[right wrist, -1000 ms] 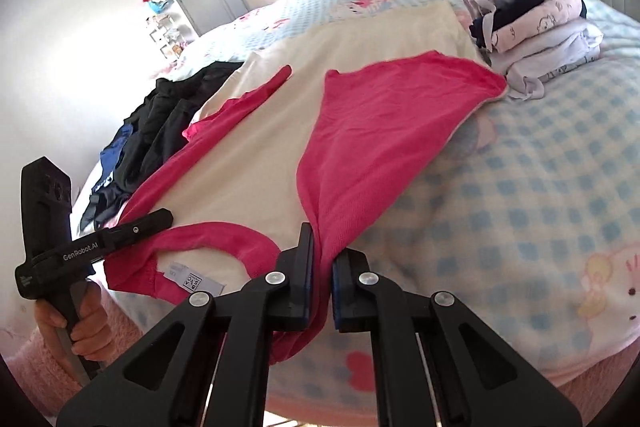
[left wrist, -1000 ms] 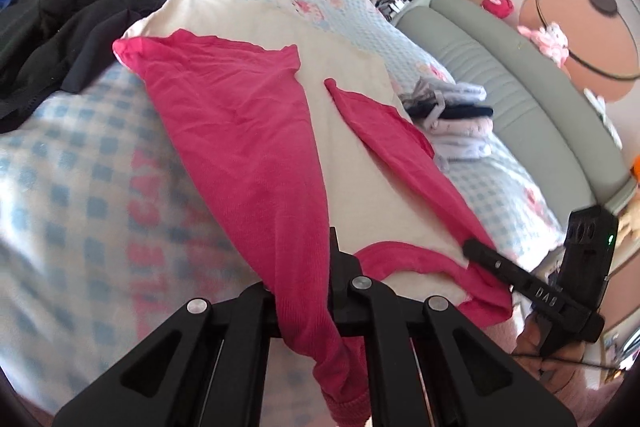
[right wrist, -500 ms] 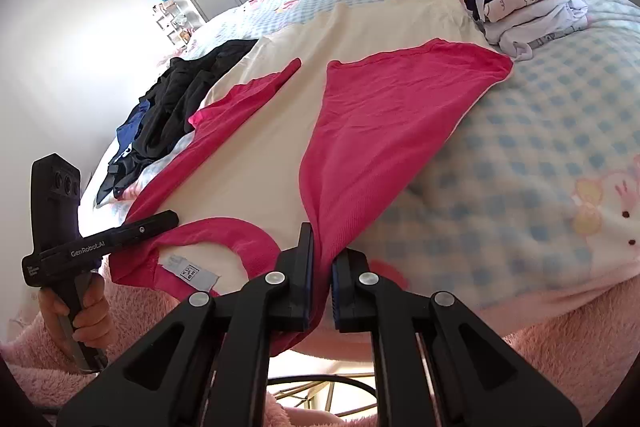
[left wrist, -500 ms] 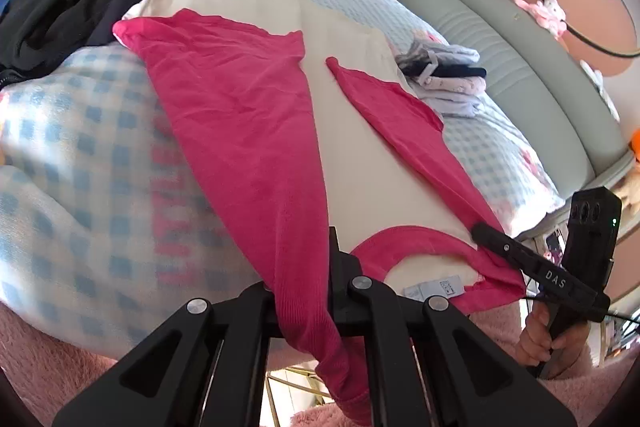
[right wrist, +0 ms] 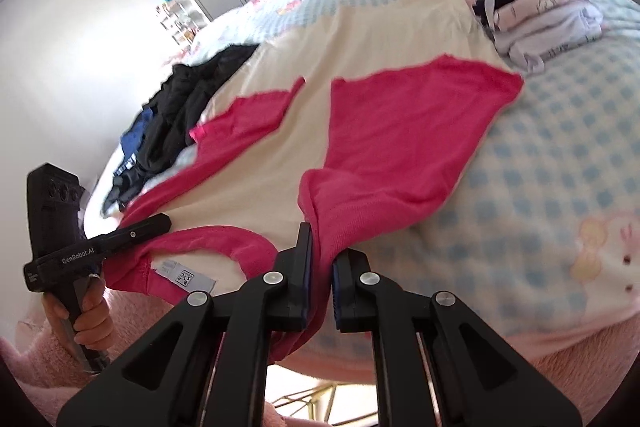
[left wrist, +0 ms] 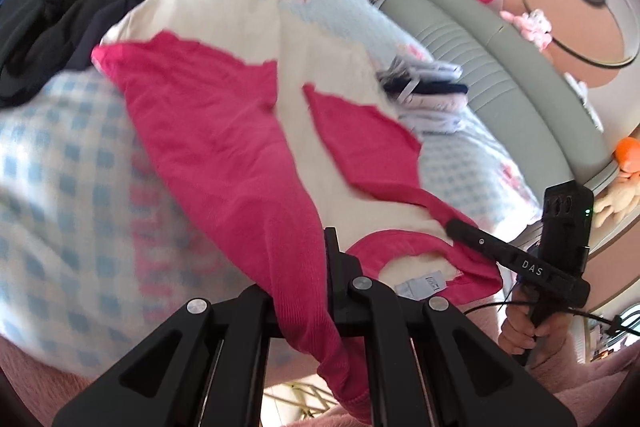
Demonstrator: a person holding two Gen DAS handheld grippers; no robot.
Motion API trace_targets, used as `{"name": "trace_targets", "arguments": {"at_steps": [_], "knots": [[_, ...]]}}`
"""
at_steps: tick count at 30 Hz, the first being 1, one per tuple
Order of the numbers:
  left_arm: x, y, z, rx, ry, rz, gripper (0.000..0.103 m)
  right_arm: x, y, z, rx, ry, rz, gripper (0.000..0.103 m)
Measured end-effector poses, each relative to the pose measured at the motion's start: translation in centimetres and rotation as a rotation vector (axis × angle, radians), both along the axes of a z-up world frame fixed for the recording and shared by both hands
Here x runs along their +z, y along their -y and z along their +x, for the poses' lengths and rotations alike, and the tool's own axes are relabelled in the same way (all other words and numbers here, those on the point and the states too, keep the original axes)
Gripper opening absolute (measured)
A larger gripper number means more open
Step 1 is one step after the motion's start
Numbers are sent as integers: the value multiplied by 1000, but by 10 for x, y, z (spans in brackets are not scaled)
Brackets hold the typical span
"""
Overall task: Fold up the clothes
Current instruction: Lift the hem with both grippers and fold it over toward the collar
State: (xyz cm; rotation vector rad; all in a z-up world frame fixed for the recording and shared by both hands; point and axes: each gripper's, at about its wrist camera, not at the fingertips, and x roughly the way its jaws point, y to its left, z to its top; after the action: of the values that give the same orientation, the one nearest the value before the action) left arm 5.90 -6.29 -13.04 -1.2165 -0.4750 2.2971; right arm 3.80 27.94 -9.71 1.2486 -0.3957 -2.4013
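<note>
On bed: one shirt, two grippers.

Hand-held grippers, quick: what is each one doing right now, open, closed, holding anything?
Left hand-held gripper: shut on the pink-and-cream shirt, at one shoulder.
Right hand-held gripper: shut on the same shirt's other shoulder.

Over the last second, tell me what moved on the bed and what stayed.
Both grippers, left and right, lifted the pink-and-cream shirt's collar end toward the bed's near edge; the fabric now drapes off it. Both stay clamped on its shoulders. The folded stack and dark clothes pile are unmoved.
</note>
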Motion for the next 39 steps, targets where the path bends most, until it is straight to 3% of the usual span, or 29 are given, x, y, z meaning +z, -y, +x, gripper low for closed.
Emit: {"name": "trace_targets", "arguments": {"at_steps": [3,11,14,20,21,23,24,25,28,30,31,35,39], "knots": [[5,-5,-12,-4,-25,-44,6,0,-2,-14,3,19,-34,7],[3,-16,-61,10,-16,-66,6,-5,6,-45,30,15,43,7],[-2,-11,-80,81,10,-40,9,-6,9,-67,67,27,56,7],[-17,-24,-113,76,29,-130,9,-10,14,-110,75,35,87,7],[-19,-24,-123,73,52,-117,12,-13,14,-118,64,47,90,9],[-24,-17,-147,58,125,-22,29,-18,12,-133,35,84,59,10],[-25,-13,-158,54,152,38,44,-19,8,-138,16,98,14,12],[-25,-8,-167,53,167,95,51,-19,2,-142,-5,103,-30,13],[-24,4,-193,74,217,193,56,-17,-10,-151,-50,120,-101,16],[-19,11,-200,126,222,181,70,-16,-16,-157,-66,132,-107,16],[-15,13,-201,129,210,177,72,-15,-19,-159,-77,132,-99,16],[-4,18,-190,122,134,159,72,-18,-21,-161,-101,138,-94,16],[-21,4,-167,73,101,26,70,-18,-16,-161,-85,143,-112,32]]}}
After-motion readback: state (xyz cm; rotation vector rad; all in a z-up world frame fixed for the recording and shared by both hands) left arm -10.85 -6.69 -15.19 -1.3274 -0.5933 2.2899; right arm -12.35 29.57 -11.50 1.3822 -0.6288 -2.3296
